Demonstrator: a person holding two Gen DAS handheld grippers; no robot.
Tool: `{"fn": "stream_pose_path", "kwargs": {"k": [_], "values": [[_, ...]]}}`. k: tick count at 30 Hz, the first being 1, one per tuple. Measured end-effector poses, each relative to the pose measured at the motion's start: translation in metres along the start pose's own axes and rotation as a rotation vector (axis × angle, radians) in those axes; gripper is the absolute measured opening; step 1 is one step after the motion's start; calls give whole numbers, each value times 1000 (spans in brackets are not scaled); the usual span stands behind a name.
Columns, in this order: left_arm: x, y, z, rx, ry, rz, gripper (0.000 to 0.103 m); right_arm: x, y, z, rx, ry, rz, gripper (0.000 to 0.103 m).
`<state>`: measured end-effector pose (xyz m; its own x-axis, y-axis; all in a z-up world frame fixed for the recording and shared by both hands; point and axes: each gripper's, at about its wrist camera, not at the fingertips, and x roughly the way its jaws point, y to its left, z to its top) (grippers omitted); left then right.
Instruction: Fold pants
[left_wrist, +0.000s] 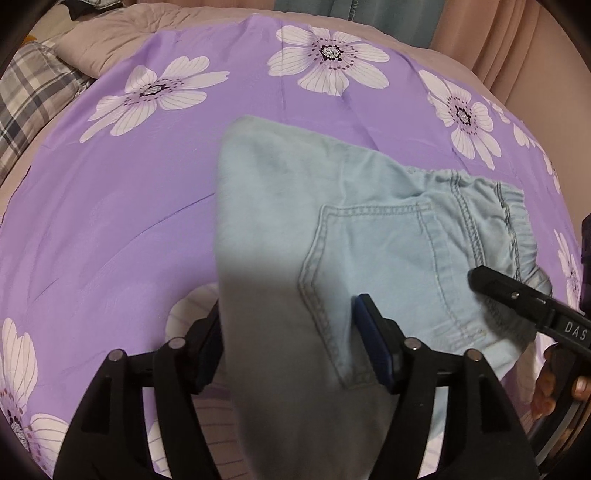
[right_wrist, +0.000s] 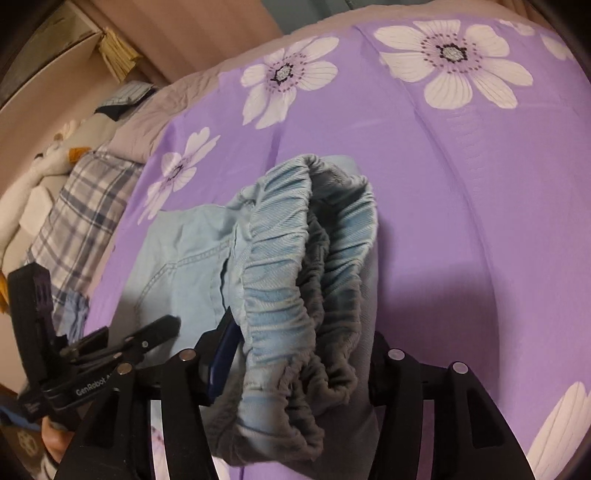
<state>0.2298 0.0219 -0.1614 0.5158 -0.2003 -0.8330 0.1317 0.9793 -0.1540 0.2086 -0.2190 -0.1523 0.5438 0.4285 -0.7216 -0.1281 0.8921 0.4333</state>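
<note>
**Pants part-folded on the sheet, both grippers slack around them**

Pants (left_wrist: 369, 236): light denim, soft, limp, likely light; lie bunched on the purple sheet (left_wrist: 110, 206). Best holds look like the gathered waistband (right_wrist: 295, 295) and the leg fold.
Left gripper (left_wrist: 288, 343): jaws spread, cloth between, pads not pressing.
Right gripper (right_wrist: 299, 354): jaws spread about the waistband, no pinch.
Around: plaid pillow (left_wrist: 33, 99) at the edge, well apart. Nothing blocks; the grippers work close together.

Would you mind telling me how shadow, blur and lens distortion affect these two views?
Left wrist view: a hard shadow darkens the near half of the pants, and fisheye bows the purple sheet. Right wrist view: shadow falls beside the waistband; edges look soft.
</note>
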Motion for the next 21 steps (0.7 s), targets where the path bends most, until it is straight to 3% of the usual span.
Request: {"fn": "stream_pose_path", "kwargs": {"k": [9,13,18,19,21], "values": [[-20,6,-31,-5,-29,14,77,-28,10,-23,-117,-31,-88,65],[-20,5,-35,-9,-13,32,78,-22,8,-27,-136,-26,-145,68],[-56,-6,-39,6,-52,66,77,-42,22,-26,-133,-52,-208,68],[-62,-7,-40,7,-57,67,79,-45,24,-28,-143,-55,-219,68],[-78,-10,-42,2,-61,74,94,-58,30,-32,-158,-56,-226,68]]}}
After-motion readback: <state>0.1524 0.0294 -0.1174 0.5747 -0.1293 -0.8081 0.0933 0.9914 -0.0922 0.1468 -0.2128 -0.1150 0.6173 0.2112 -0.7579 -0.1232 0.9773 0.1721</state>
